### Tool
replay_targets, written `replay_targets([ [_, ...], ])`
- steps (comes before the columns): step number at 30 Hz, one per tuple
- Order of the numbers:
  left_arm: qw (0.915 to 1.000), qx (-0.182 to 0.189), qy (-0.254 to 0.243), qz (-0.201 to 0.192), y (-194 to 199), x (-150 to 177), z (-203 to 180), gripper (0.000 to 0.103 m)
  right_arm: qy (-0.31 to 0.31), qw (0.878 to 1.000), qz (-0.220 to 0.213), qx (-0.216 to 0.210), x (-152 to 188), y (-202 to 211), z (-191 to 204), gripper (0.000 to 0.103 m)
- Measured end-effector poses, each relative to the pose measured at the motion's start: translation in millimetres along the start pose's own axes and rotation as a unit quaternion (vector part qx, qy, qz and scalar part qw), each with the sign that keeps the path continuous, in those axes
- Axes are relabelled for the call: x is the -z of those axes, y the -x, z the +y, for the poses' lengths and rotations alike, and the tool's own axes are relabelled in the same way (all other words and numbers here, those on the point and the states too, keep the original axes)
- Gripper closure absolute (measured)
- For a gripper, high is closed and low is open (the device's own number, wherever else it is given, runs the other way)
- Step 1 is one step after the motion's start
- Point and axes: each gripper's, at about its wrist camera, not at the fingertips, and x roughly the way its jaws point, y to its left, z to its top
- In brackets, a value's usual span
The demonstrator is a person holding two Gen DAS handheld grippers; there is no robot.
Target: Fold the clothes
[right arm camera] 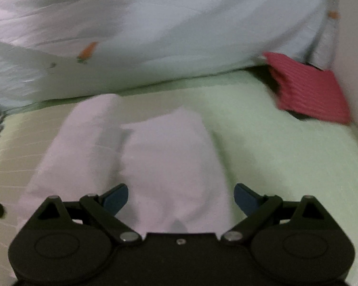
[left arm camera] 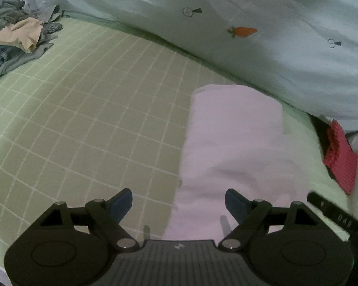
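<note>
A pale pink garment (left arm camera: 229, 147) lies folded into a long strip on the green checked bedsheet (left arm camera: 88, 109). In the right wrist view the garment (right arm camera: 155, 157) shows two layers, a narrower fold lying on top of a wider one. My left gripper (left arm camera: 179, 205) is open over the garment's near left edge, holding nothing. My right gripper (right arm camera: 181, 197) is open above the garment's near end, holding nothing. The tip of the right gripper (left arm camera: 331, 212) shows at the lower right of the left wrist view.
A pile of unfolded clothes (left arm camera: 17, 38) lies at the far left. A light blue duvet with carrot prints (left arm camera: 250, 23) runs along the back. A folded red ribbed item (right arm camera: 307, 88) sits at the far right beside the wall (right arm camera: 352, 47).
</note>
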Motion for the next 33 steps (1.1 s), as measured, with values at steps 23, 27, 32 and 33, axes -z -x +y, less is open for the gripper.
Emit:
replay_targets([
  [23, 0.9954, 0.057, -0.076, -0.012, -41.6, -60.9, -17.9, 0.012, 0.055, 0.986, -0.049, -0.151, -54.2, 28.2, 53.7, 0.096],
  [27, 0.9918, 0.080, -0.100, 0.004, -52.1, -57.5, -31.6, 0.010, 0.021, 0.996, -0.054, -0.074, -55.3, 25.9, 12.6, 0.087],
  [32, 0.9873, 0.098, -0.119, 0.037, -66.4, -49.1, -42.5, 0.010, -0.059, 0.994, 0.067, 0.061, -21.0, -30.4, -42.0, 0.065],
  [33, 0.9868, 0.104, -0.117, 0.041, -67.9, -48.4, -42.2, 0.010, -0.090, 0.993, 0.064, 0.045, -17.6, -27.6, -50.8, 0.048],
])
